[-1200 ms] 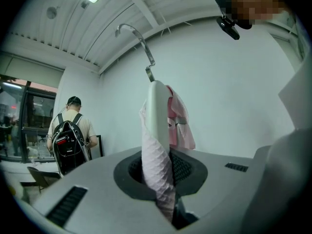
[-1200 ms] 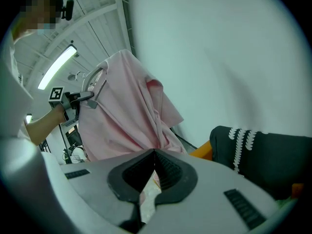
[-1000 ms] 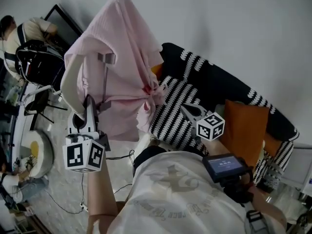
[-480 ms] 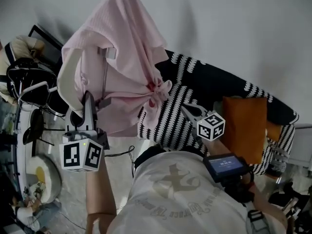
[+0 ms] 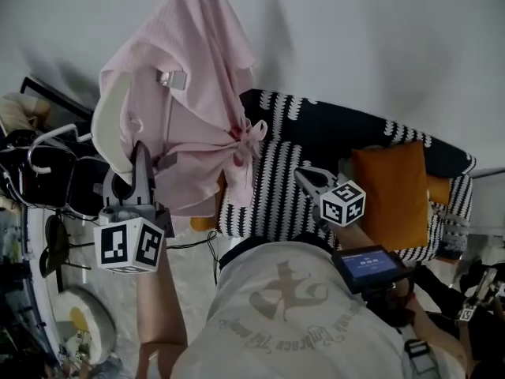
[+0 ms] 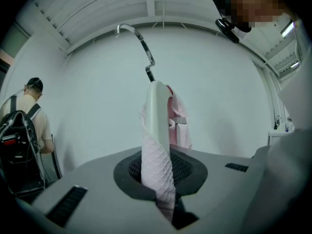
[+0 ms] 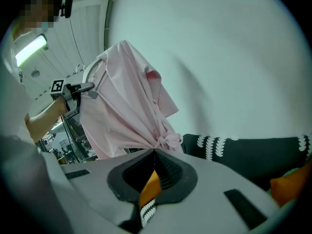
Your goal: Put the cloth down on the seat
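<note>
Left gripper clamps the raised pink cloth at its left edge. Right gripper, jaws together and empty, hovers over the far striped seat.

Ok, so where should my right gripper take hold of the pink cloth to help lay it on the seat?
Probably the knotted bunch on the pink cloth, approached from the right, where the right gripper sits with jaws together and empty. The folds gather there into a compact lump the jaws can pinch, and it faces that side. The left gripper holds the other side.
</note>
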`<state>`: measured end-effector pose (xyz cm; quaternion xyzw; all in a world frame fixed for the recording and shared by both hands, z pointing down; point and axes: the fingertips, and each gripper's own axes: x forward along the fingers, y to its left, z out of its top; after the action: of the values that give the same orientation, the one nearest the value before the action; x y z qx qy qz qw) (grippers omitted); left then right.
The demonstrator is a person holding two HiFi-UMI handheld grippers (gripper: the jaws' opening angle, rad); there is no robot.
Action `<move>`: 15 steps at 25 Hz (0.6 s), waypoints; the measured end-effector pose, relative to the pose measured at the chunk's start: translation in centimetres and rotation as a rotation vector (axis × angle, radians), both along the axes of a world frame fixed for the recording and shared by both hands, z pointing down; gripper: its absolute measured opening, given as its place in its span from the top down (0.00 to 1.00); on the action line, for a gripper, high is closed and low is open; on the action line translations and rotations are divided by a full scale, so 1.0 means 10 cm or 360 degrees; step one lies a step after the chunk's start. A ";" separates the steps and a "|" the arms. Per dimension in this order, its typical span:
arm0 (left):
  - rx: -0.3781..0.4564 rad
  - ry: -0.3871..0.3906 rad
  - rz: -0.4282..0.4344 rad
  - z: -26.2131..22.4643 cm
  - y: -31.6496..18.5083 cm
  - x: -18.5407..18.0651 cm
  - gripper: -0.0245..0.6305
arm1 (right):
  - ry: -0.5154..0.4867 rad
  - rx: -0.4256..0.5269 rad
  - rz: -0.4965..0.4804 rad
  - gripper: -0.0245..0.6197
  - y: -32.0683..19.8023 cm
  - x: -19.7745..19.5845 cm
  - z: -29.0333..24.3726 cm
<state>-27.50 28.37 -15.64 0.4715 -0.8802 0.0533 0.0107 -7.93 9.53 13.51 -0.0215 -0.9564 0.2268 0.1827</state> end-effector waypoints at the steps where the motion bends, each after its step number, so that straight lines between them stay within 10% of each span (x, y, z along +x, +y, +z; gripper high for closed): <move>1: -0.0019 0.0013 0.0021 0.08 -0.06 -0.02 0.90 | 0.0004 0.0005 0.0024 0.94 -0.04 0.01 0.00; 15: -0.0220 0.0303 0.0208 1.17 -0.15 -0.42 0.90 | 0.0080 0.0037 0.0194 0.94 -0.08 -0.19 0.01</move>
<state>-31.75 26.85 -3.94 0.5289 -0.8369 0.0694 0.1231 -9.85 8.70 13.65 0.0445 -0.9536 0.2269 0.1928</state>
